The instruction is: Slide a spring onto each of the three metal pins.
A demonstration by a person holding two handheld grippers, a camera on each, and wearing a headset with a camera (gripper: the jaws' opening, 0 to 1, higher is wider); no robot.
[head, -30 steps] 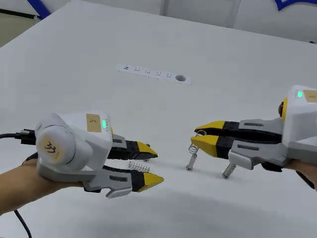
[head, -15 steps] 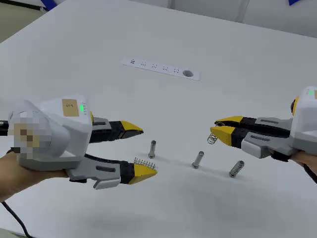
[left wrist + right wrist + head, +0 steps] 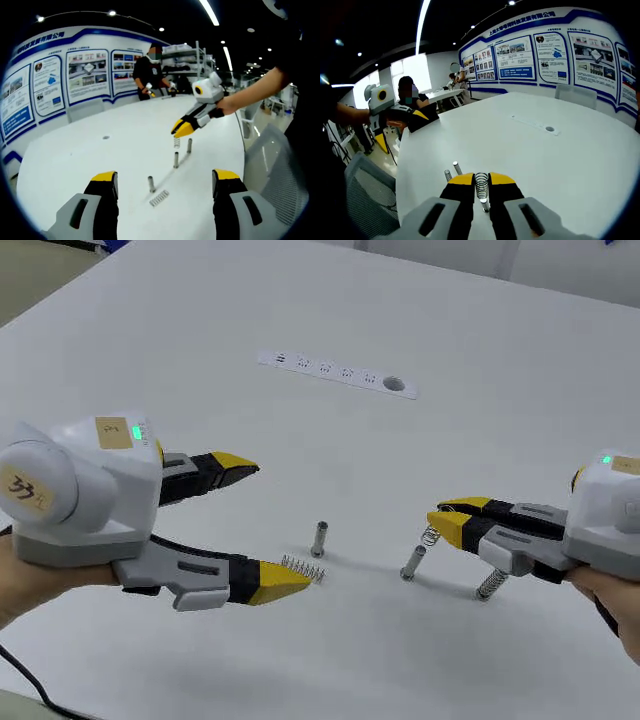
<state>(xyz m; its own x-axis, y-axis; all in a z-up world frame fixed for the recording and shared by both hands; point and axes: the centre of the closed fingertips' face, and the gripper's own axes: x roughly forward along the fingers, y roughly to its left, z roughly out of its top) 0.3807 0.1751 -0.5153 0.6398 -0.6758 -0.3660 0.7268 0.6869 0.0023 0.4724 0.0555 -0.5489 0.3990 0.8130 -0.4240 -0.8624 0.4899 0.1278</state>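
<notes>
We log one sprung pin (image 3: 489, 584) done, two left. Right gripper (image 3: 437, 516) jaws clamp a spring (image 3: 430, 536) just above the middle pin (image 3: 411, 563); left gripper (image 3: 280, 526) jaws apart.

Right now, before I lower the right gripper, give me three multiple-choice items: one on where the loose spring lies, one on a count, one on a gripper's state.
1. Where is the loose spring?
A) on the floor
B) flat on the table, beside the bare pin
C) threaded on a pin

2. How many pins stand on the table?
A) one
B) five
C) three

3. What state is the right gripper in?
A) shut on a spring
B) wide open and empty
C) shut on a pin

Answers:
1 B: it lies by the lower jaw of the open left gripper.
2 C: the bare pin, the middle pin and the pin wearing a spring.
3 A: the held spring hangs from its closed tips.
</notes>
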